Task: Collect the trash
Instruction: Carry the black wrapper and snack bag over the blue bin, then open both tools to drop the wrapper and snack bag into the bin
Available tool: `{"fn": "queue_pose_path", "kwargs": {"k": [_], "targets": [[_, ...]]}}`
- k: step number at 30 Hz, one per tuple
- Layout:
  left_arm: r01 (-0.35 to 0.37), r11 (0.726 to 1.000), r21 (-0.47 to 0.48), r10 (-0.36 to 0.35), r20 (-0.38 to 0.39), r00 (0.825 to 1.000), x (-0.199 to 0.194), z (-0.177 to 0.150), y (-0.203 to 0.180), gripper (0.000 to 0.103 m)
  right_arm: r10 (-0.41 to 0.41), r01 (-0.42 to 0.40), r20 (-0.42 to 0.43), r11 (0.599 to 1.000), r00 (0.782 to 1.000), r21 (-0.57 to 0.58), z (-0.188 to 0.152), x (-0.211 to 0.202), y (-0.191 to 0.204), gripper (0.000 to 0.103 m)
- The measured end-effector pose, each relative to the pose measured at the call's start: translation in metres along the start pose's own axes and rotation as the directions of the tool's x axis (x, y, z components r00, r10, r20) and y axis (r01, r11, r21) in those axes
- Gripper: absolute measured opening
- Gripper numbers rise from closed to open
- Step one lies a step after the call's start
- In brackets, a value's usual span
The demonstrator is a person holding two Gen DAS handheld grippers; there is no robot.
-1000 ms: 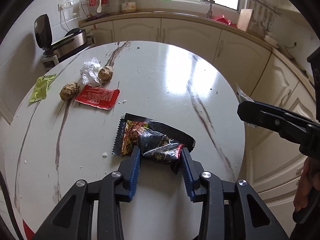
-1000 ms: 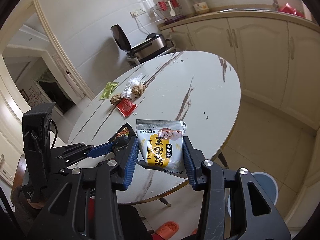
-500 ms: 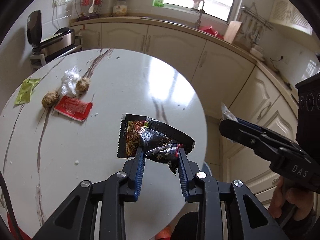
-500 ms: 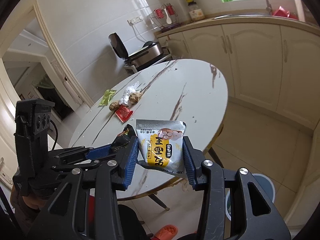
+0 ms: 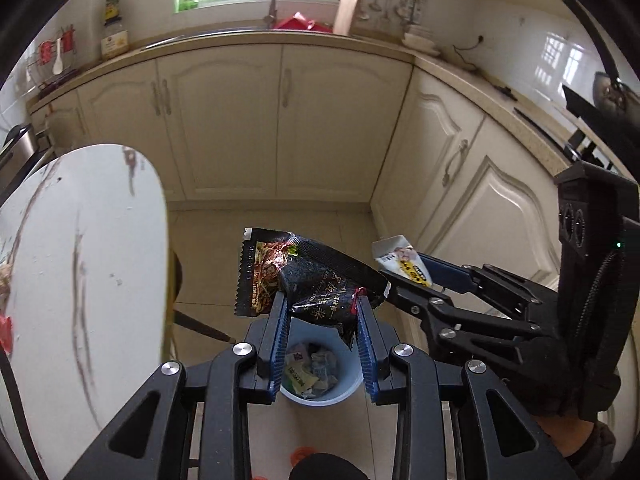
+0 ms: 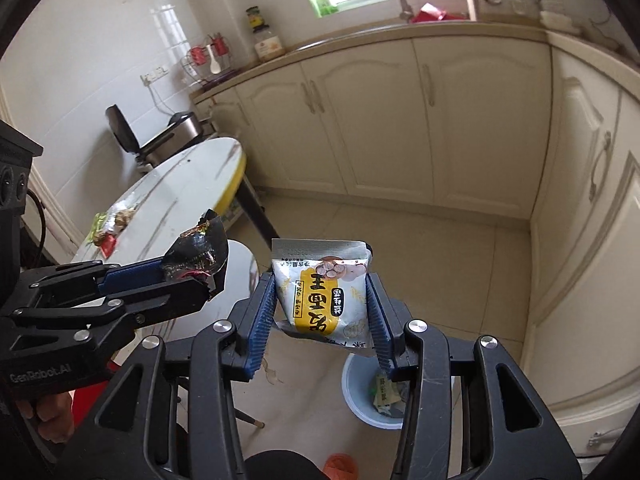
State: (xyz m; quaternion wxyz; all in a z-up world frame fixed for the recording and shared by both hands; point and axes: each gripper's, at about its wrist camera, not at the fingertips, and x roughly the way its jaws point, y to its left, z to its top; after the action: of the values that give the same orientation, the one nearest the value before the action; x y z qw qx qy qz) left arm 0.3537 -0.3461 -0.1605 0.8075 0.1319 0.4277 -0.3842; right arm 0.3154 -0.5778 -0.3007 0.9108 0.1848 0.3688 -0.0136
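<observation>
Holding two items of trash over the floor, clear of the round white marble-patterned desk [image 5: 80, 264]. Item one: a crumpled black foil snack wrapper with red print [image 5: 308, 280], pinched between the closed jaws of the left gripper [image 5: 322, 340]; most of the wrapper fans out ahead of and above the jaws. Item two: a white and yellow plastic snack packet with printed characters [image 6: 320, 292], sitting between the jaws of the right gripper [image 6: 322, 328], which are opening; the packet's lower corners still meet the blue pads, so release looks begun, not finished. Receptacle: a pale blue round plastic waste bin [image 5: 320, 368], part filled with wrappers, directly below and between the left jaws in the left wrist view; in the right wrist view it lies below and slightly to the right of the right jaws, partly hidden by the right finger. Outstanding: small scraps, among them a red sachet [image 6: 108, 245], lie at the far edge of the desk. Risks: the light packet may flutter sideways as it falls and land on the tiles beside the bin, since its centre sits left of the bin mouth; the wide black wrapper may catch on the bin rim or cling to a pad when let go.
</observation>
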Motion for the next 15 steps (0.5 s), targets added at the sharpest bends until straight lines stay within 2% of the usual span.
{"fn": "queue_pose_path", "kwargs": {"k": [2,10,15], "targets": [[-0.002,1.000,0.024,0.003,-0.033,0.999,0.023,0.006,-0.003,0.027,-0.017,0.018,-0.007,0.999,1.000,0.045,-0.003,0.012,-0.020,0.057],[0.005,0.998,0.067,0.006,-0.164,0.986,0.109,0.024,-0.007,0.028,-0.097,0.106,-0.067,0.982,0.993,0.155,-0.018,0.037,-0.081,0.062],[-0.033,0.996,0.085,0.047,-0.172,0.984,0.142,0.034,-0.011,0.039,-0.131,0.143,-0.072,0.972,0.989,0.187,-0.021,0.035,-0.099,0.064]]}}
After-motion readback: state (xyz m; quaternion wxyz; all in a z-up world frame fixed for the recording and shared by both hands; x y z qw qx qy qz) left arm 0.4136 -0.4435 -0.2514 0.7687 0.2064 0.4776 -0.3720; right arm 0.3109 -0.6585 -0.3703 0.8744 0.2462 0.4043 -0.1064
